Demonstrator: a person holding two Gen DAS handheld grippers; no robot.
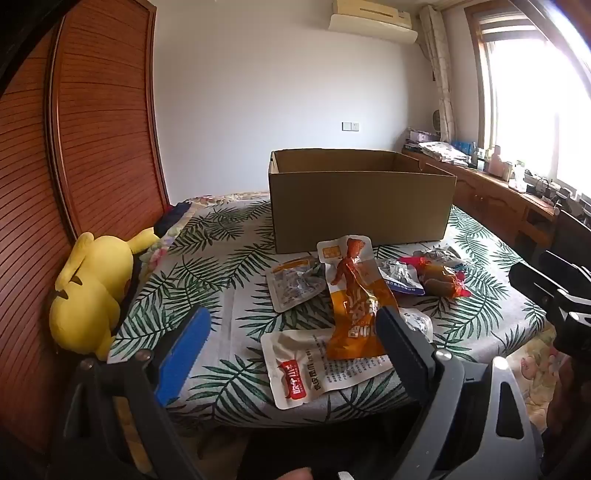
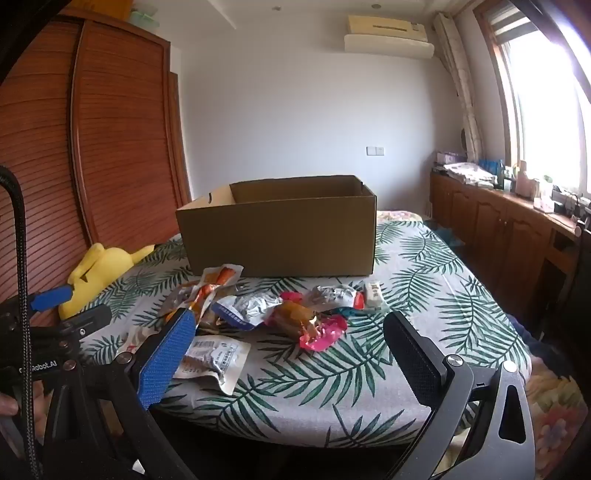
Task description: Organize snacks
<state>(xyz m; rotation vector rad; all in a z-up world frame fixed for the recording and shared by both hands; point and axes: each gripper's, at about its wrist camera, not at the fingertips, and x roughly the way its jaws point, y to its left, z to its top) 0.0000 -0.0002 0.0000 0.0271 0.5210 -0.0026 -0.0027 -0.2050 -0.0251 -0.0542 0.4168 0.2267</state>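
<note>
Both grippers, left gripper and right gripper, hover level with fingers spread apart before the snack packets.

Yellow plush toy beside wooden wardrobe, seemingly touching.

Both wrist views toward box

A home bedroom. A bed with a palm-leaf print cover fills the middle of the room. To the left of the bed stands a tall wooden wardrobe with slatted doors, and a yellow plush toy leans against it. Beyond the bed, an air conditioner is mounted high on the white wall. To the right of the bed, low wooden cabinets run beneath a bright curtained window.
</note>
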